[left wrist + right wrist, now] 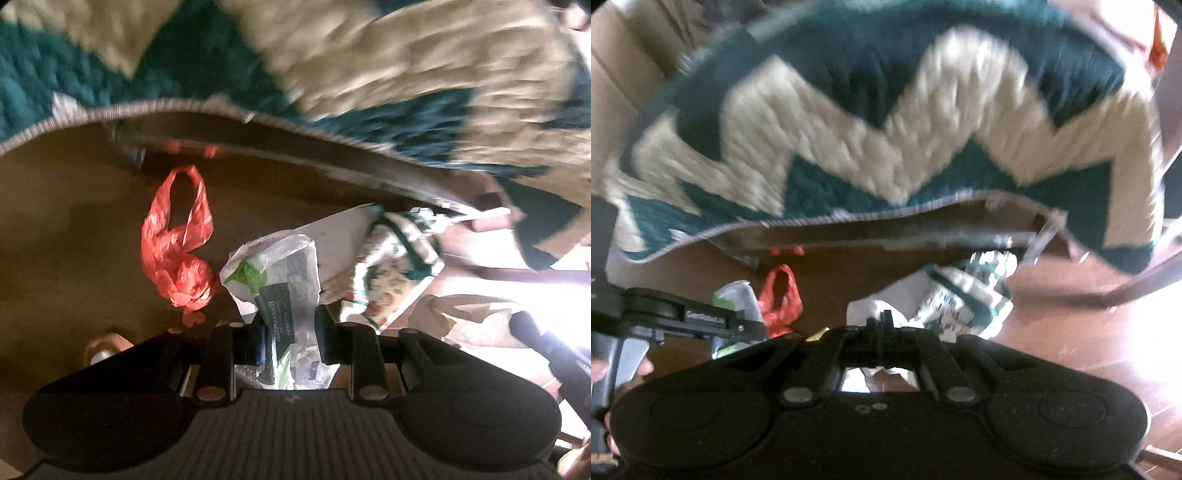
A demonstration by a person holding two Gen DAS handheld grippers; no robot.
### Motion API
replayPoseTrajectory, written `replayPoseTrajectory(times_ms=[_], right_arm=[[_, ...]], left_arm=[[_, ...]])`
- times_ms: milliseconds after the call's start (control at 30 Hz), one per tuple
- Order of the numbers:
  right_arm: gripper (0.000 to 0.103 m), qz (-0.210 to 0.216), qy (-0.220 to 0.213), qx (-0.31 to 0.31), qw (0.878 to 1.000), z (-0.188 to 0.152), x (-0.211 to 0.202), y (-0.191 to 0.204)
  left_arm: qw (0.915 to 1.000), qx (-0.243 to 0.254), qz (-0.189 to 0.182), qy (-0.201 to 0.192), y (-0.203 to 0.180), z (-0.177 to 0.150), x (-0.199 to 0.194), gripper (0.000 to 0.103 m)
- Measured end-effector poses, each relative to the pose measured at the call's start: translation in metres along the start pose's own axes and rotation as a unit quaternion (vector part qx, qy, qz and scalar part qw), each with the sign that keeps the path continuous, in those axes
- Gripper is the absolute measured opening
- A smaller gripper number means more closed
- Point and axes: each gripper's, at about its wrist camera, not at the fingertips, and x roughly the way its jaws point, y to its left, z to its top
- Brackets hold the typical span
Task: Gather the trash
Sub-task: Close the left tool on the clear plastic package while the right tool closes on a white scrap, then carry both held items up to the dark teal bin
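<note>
Left claw [290,334] is clamped on a crumpled clear plastic bag [280,273] with a green print and some dark label inside, and the bag sticks out past the fingertips. Right next to it on the brown floor [74,229] lies a red plastic bag [177,251], knotted, handles spread out, with a couple of tiny red scraps [192,317] just below it. The right claw [884,319] is pinched fully together, and white crumpled paper [864,306] shows right at its tips, though I can't tell whether it's actually holding that. Beside it there's a white wrapper with green and red print [960,295] lying on the floor too. A shaggy rug [849,140] with a green and cream zigzag fills the top of both views, pretty blurry, its edge lifted over the floor. In the right wrist view you can see the left claw off to the side with its bag, a hand [642,367] under it.
</note>
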Motion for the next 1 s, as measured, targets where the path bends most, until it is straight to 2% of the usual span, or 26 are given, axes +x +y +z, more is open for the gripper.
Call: replayPoseTrajectory(times_ms=[233, 500, 700, 800, 1000], right_arm=[[0.0, 0.015, -0.064, -0.025, 0.998, 0.002, -0.11, 0.001], [0.0, 0.001, -0.141, -0.057, 0.988, -0.002, -0.226, -0.009], [0.0, -0.009, -0.218, -0.058, 0.974, -0.004, -0.315, -0.029], [0.0, -0.017, -0.255, -0.056, 0.965, -0.003, -0.356, -0.043], [0.0, -0.069, -0.33, -0.055, 0.94, 0.0, -0.437, -0.074]], left_arm=[[0.9959, 0.057, -0.028, -0.065, -0.044, -0.023, -0.098, 0.025], [0.9798, 0.132, -0.059, -0.138, -0.11, -0.052, -0.199, 0.025], [0.9593, 0.199, -0.075, -0.185, -0.168, -0.075, -0.264, 0.025], [0.9487, 0.225, -0.098, -0.2, -0.199, -0.081, -0.292, 0.025], [0.9168, 0.288, -0.126, -0.246, -0.276, -0.096, -0.353, 0.025]])
